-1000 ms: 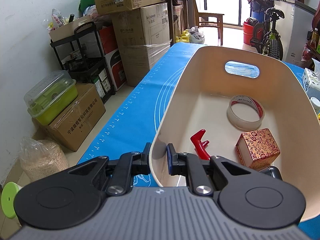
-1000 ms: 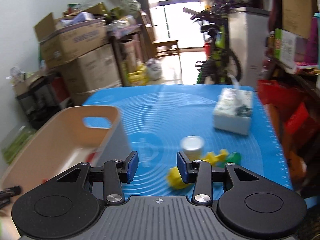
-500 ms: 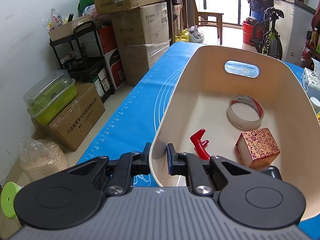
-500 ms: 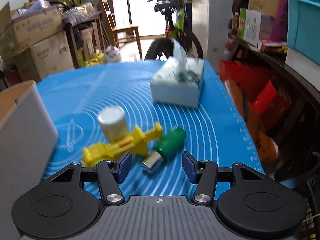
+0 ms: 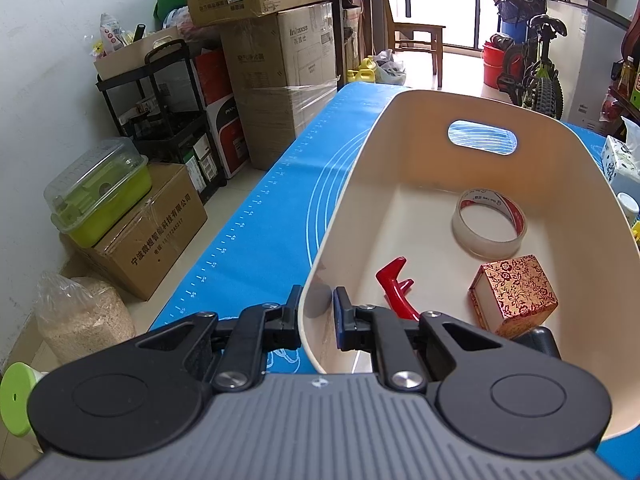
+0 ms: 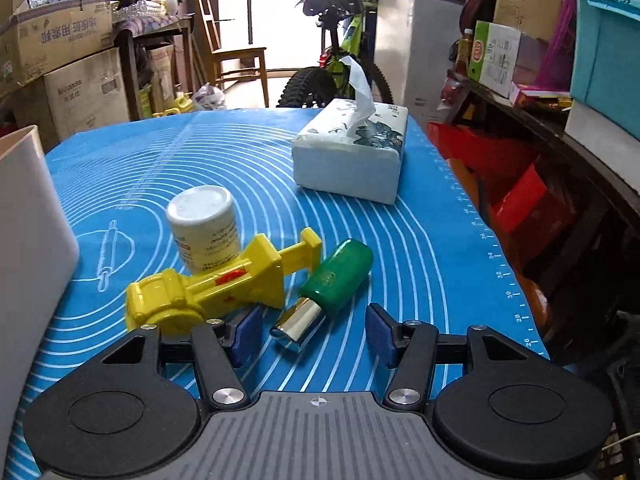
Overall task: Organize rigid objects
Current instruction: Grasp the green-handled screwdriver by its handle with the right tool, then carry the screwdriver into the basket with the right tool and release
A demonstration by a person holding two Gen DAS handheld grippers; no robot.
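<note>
Cream plastic bin (image 5: 360,208) fills our left view, and our left tool (image 5: 316,312) is clamped on its near rim, one finger outside the wall, the blue-padded one inside. Down in the bin we see a roll of clear tape (image 5: 490,222) lying flat toward the far end, a red plastic hook-shaped piece (image 5: 394,286) near our fingers, and a small red-and-gold patterned box (image 5: 514,296) just beside it on the right. Something dark sits below that box, too hidden to name. The bin stands on the blue baking mat (image 5: 256,240) that covers the tabletop.

Over on the right, our right tool (image 6: 312,332) is low over the mat, jaws spreading at this moment, pads well apart. Between them lies the green bottle with the chrome cap (image 6: 324,292), on its side, cap end toward us; neither pad touches it. Just left of it, the yellow toy (image 6: 212,288) lies across the mat, its round end close to our left pad. Behind the toy stands a white jar with a white lid (image 6: 204,226), upright. Farther back rests a tissue pack (image 6: 348,158) with a sheet poking up. The bin's outer wall (image 6: 28,216) shows at the left edge of this view.
</note>
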